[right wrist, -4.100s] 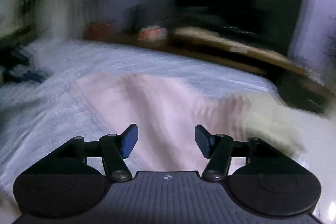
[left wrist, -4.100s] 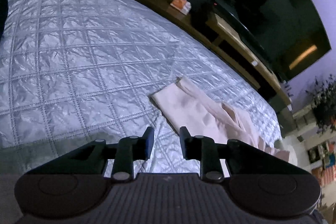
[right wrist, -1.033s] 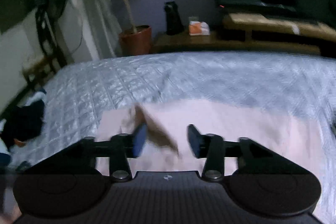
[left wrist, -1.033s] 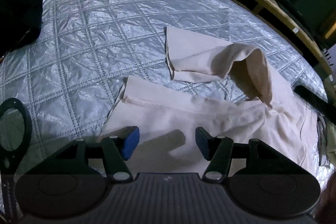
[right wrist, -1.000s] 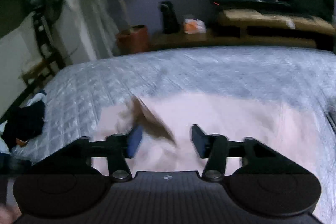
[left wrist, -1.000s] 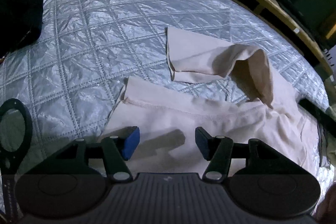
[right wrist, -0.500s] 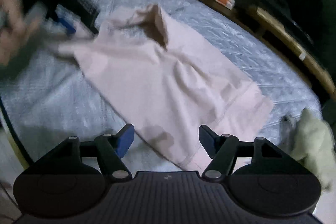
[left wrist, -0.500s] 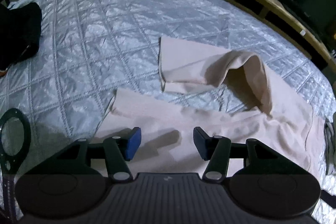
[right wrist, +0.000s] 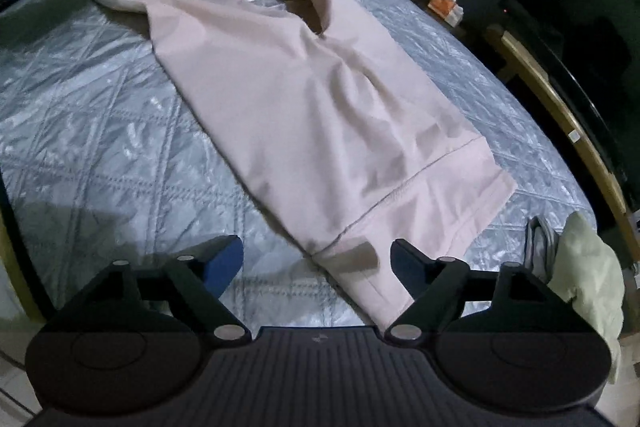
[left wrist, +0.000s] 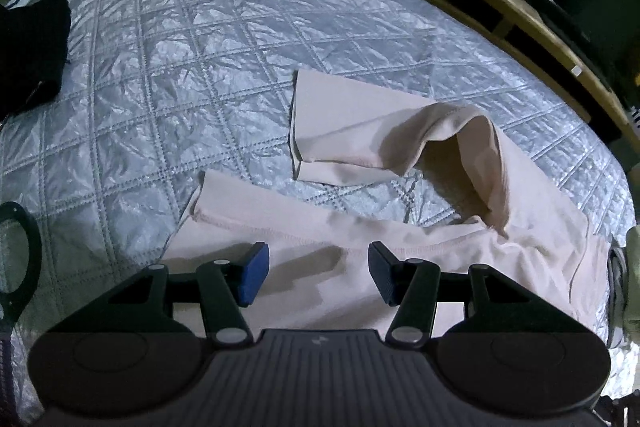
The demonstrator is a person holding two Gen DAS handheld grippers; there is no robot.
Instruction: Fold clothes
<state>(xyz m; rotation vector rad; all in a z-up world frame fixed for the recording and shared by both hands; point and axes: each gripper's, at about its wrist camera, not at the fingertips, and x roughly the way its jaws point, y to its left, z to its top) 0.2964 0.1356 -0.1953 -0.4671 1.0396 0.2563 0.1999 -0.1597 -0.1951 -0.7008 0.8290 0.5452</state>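
You are hovering the left gripper (left wrist: 316,277), half open and empty, over the leg hems of the pale pink trousers (right wrist: 304,99) spread on the quilted bed (left wrist: 168,59). Your right gripper (right wrist: 318,267), its jaws just widening and empty, is straddling the waistband corner, likely to pinch both ends for a lengthwise fold.
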